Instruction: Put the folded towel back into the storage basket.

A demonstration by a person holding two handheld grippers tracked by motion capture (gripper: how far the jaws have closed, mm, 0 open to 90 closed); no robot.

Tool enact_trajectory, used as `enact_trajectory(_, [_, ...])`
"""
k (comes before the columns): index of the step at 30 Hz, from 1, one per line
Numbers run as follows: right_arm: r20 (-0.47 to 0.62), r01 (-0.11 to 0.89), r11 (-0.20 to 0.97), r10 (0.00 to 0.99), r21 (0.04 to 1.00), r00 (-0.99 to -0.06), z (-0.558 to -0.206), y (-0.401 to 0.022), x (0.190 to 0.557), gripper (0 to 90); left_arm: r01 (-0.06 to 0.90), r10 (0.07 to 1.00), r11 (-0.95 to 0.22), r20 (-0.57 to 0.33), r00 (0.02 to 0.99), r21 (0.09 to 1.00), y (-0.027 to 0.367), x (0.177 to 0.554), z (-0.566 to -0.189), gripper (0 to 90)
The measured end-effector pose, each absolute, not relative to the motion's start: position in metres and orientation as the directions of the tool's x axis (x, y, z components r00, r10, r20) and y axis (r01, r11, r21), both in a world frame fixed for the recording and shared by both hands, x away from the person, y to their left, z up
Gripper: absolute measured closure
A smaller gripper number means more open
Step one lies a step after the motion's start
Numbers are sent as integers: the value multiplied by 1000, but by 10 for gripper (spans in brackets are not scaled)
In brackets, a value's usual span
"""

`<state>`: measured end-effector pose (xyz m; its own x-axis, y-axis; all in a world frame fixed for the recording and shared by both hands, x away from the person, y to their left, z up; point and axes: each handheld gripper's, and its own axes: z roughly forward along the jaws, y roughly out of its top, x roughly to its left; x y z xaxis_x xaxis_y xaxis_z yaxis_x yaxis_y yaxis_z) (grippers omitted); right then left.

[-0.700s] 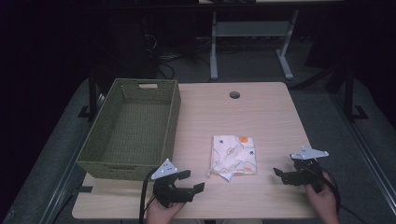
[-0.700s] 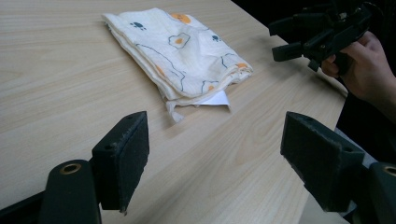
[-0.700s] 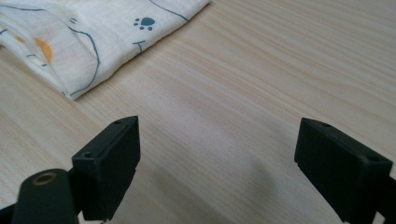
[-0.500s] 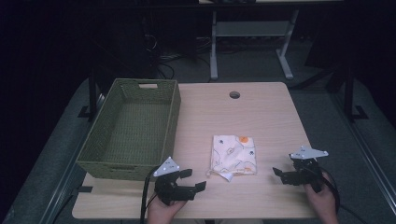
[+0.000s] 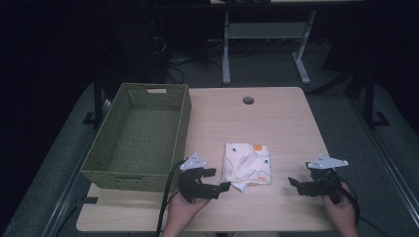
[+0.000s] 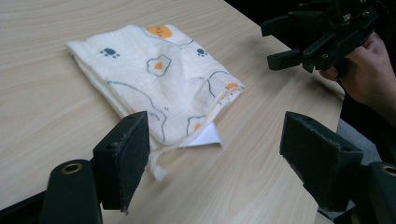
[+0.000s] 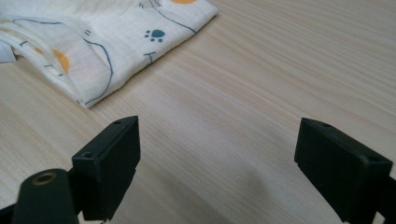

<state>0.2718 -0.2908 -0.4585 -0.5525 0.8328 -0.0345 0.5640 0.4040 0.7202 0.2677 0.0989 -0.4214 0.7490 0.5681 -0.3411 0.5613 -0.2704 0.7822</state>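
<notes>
A light wooden table [image 5: 276,123] is carrying everything here, and at its left side a green woven basket [image 5: 141,136] is standing with nothing showing inside it. Right of the basket, near the table's front edge, a folded cream cloth printed with fried eggs and paw prints [image 5: 247,163] is lying flat, a small white tag [image 6: 205,136] sticking out from its near corner. The left gripper [image 5: 225,186] is pointing at that corner with its jaws spread wide and holding nothing; in the left gripper view the cloth's corner is lying just ahead of the gap and toward the left jaw, not between the pads. The right gripper [image 5: 295,183] is hovering well apart from the cloth on its other side, jaws likewise wide open and empty, with the cloth's edge showing beyond its left jaw. Compared with 0.7 s ago, the left gripper is sitting slightly closer to the cloth, while the cloth and basket are lying unchanged.
</notes>
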Motion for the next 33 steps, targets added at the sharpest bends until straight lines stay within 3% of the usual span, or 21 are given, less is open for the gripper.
enact_trajectory(33, [1,558,376,829,740,-559,-456,-297,274,139,546,545,-402,-287,788,735,22,333,-403,264])
